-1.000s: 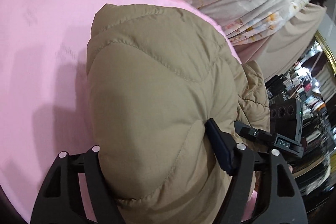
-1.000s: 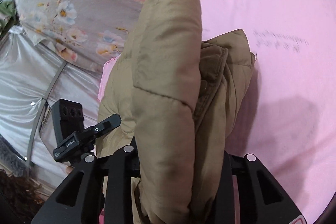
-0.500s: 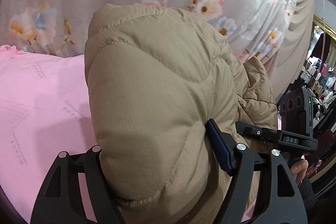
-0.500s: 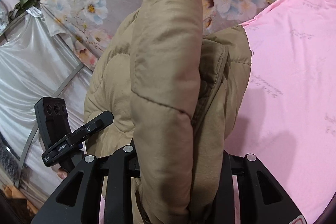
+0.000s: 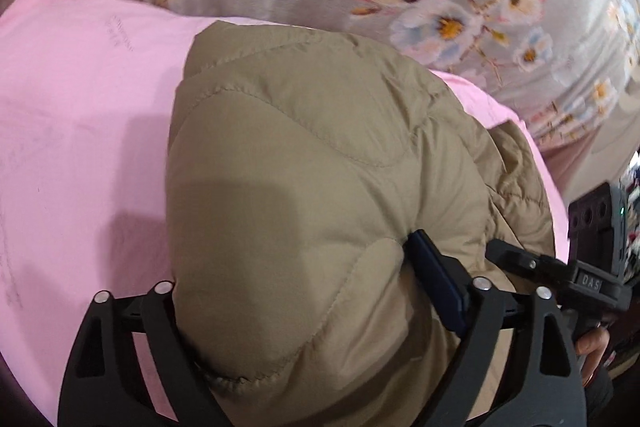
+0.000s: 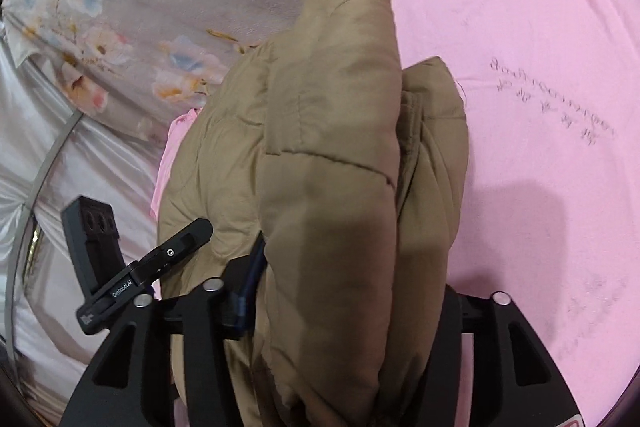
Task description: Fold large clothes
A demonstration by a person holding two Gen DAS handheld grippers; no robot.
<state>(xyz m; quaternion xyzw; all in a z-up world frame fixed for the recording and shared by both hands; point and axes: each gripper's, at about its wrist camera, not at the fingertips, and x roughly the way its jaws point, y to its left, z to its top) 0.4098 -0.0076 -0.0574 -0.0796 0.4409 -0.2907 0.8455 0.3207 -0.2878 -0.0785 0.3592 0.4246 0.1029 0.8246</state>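
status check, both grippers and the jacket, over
Left gripper and right gripper both opening, tan puffer jacket bunched between each. Jacket over pink sheet. Nothing in the way.

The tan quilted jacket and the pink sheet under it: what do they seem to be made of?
Tan quilted jacket: probably a thin synthetic shell over soft padding, matte with a faint sheen; stitched lines puff it up. Pink sheet: seemingly smooth knit or cotton-like fabric, matte, with faint printing.
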